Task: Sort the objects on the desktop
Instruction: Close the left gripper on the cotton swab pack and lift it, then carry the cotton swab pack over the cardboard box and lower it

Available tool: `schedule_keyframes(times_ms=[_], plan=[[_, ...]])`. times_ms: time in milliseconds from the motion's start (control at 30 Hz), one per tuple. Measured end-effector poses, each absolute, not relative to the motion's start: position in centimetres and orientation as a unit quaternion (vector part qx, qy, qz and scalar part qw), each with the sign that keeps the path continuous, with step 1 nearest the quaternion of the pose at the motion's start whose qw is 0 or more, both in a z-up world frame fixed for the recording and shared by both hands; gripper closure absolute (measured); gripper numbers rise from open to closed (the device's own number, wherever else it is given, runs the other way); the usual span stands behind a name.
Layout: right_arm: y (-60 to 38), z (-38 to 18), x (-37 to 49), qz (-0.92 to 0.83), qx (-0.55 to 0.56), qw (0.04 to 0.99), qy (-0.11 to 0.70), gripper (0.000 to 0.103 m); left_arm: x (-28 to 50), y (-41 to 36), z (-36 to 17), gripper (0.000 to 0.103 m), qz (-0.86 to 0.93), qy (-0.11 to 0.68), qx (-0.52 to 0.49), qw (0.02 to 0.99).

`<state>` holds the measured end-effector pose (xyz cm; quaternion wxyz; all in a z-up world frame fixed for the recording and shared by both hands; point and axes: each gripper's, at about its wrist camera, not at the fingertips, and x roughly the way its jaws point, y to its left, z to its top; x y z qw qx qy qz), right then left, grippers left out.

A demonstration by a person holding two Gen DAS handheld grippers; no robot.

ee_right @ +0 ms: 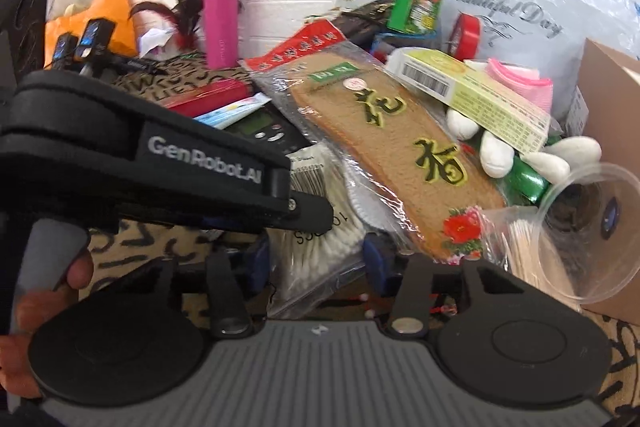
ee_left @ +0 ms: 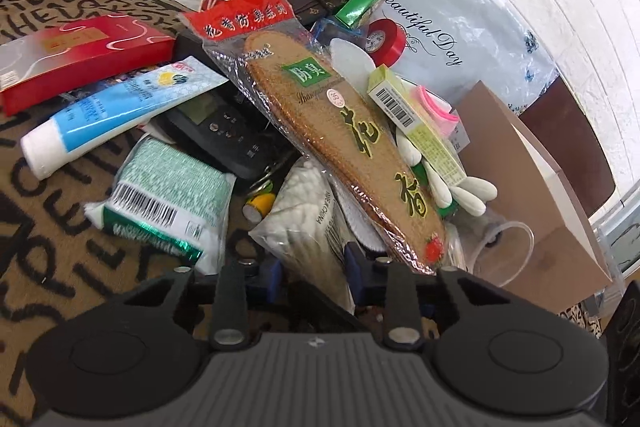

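Note:
A pile of desktop objects lies on a brown letter-patterned cloth (ee_left: 48, 227). A packaged brown insole (ee_left: 344, 143) (ee_right: 400, 147) lies on top. Beside it are a yellow-green box (ee_left: 416, 123) (ee_right: 476, 95), a blue-white tube (ee_left: 116, 111), a green-white pack (ee_left: 168, 203), a bag of cotton swabs (ee_left: 304, 215) (ee_right: 320, 251), a black device (ee_left: 228, 131), red tape (ee_left: 386, 41) and a green box (ee_left: 360, 7). My left gripper (ee_left: 314, 265) is open just before the swab bag. My right gripper (ee_right: 318, 259) is open with the swab bag between its fingers. The left gripper's body (ee_right: 160, 155) crosses the right wrist view.
A brown cardboard box (ee_left: 536, 203) stands at the right. A clear plastic cup (ee_right: 588, 227) lies tipped near it. A red box (ee_left: 80, 55) and a pink bottle (ee_right: 220, 15) are at the left. A floral plastic bag (ee_left: 460, 11) leans on the white brick wall.

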<state>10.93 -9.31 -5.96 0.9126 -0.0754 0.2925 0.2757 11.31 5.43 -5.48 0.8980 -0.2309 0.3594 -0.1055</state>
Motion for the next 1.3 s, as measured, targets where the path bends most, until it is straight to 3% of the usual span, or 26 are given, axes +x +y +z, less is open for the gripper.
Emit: schedule_keyframes(times_ms=[333, 633, 1300], plan=[[-10.3, -4.4, 6.5, 0.32, -0.06, 0.901, 0.288, 0.062, 5.3, 5.4, -3.3, 0.075, -0.094, 0.342, -0.231, 0.906], [-12.9, -1.0, 2.8, 0.325, -0.037, 0.916, 0.233, 0.062, 2.4, 2.7, 1.2, 0.076, -0.117, 0.29, -0.206, 0.927], [-25.5, 5.0, 3.8, 0.213, 0.04, 0.967, 0.135, 0.062, 6.1, -10.3, 8.0, 0.076, -0.238, 0.228, -0.138, 0.934]])
